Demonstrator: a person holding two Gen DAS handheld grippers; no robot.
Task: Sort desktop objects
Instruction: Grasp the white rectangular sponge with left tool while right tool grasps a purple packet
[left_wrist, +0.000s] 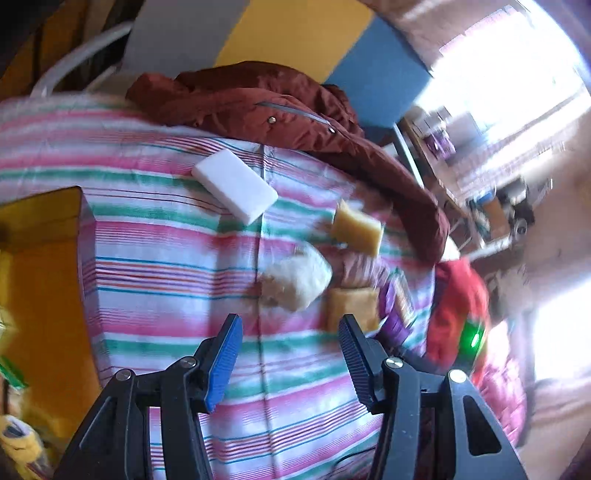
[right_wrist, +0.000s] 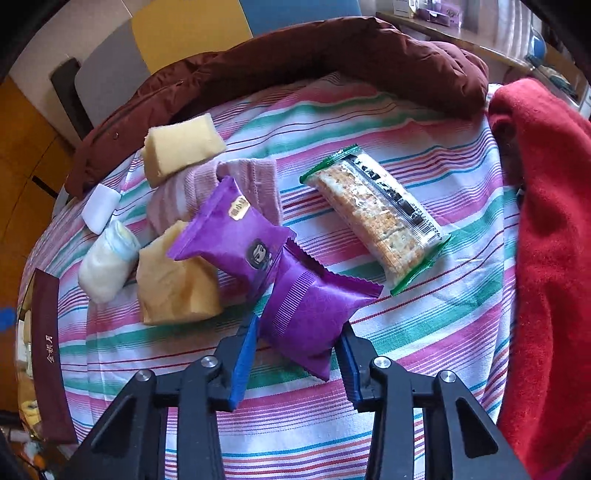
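Observation:
In the right wrist view my right gripper (right_wrist: 297, 341) stands with its jaws on either side of a purple snack packet (right_wrist: 314, 310), touching its sides. A second purple packet (right_wrist: 232, 236) lies behind it, over a yellow sponge (right_wrist: 173, 284). A green-edged cracker pack (right_wrist: 380, 218), another yellow sponge (right_wrist: 181, 147), a pink cloth (right_wrist: 255, 177), a white roll (right_wrist: 107, 262) and a white eraser block (right_wrist: 100, 208) lie on the striped cloth. My left gripper (left_wrist: 290, 339) is open and empty above the cloth, near the white roll (left_wrist: 299, 277) and a yellow sponge (left_wrist: 352, 306).
A dark red jacket (right_wrist: 332, 48) lies along the far edge and a red cloth (right_wrist: 554, 240) at the right. A yellow box (left_wrist: 40, 277) with a maroon rim (right_wrist: 48, 354) stands at the left. The white block (left_wrist: 236, 186) lies far from my left gripper.

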